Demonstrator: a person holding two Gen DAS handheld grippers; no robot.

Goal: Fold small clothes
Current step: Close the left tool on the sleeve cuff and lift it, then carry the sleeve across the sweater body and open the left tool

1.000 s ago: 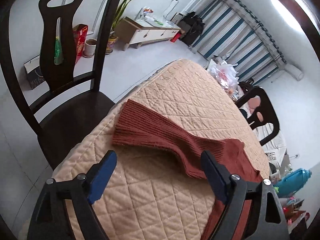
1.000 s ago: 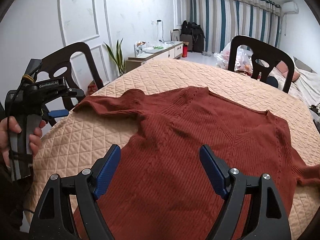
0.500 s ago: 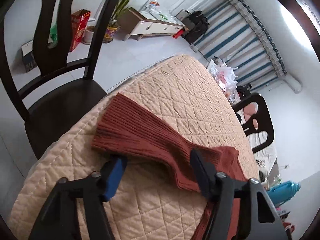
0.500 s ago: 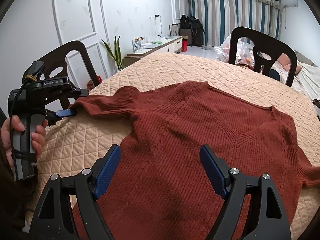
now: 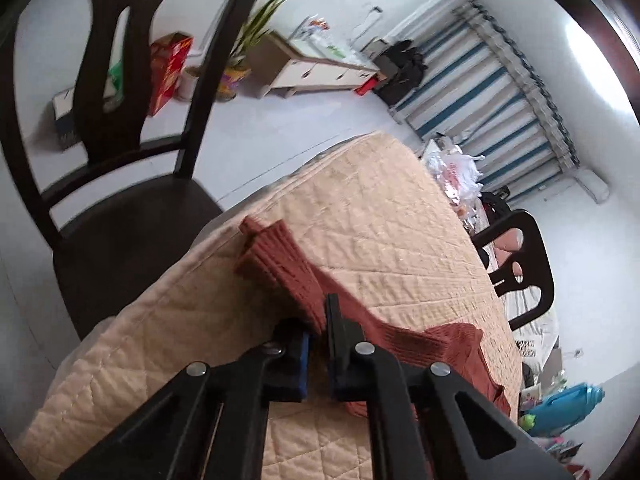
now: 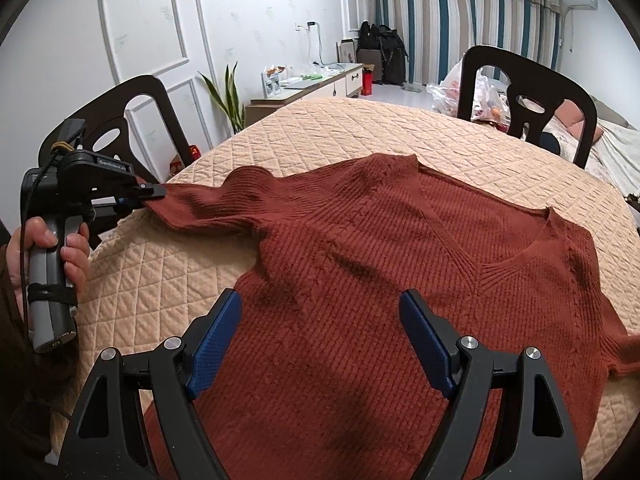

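Observation:
A rust-red knit V-neck sweater [image 6: 400, 264] lies spread flat on the round table under a beige quilted cover [image 6: 360, 136]. Its left sleeve [image 6: 216, 204] stretches toward the table's left edge. My left gripper [image 5: 318, 340] is shut on that sleeve [image 5: 280, 256] near its cuff; it also shows in the right wrist view [image 6: 148, 196], held by a hand. My right gripper [image 6: 320, 336] is open and empty, hovering over the sweater's lower body.
A dark wooden chair [image 5: 120, 208] stands just off the table's left edge, and another [image 6: 532, 92] at the far side with plastic bags [image 6: 480, 96]. A low cabinet [image 6: 312, 84], plant [image 6: 228, 92] and striped curtains are behind.
My left gripper moved in onto the sleeve and closed on it, bunching the cuff. The right gripper stayed open over the sweater, with little movement.

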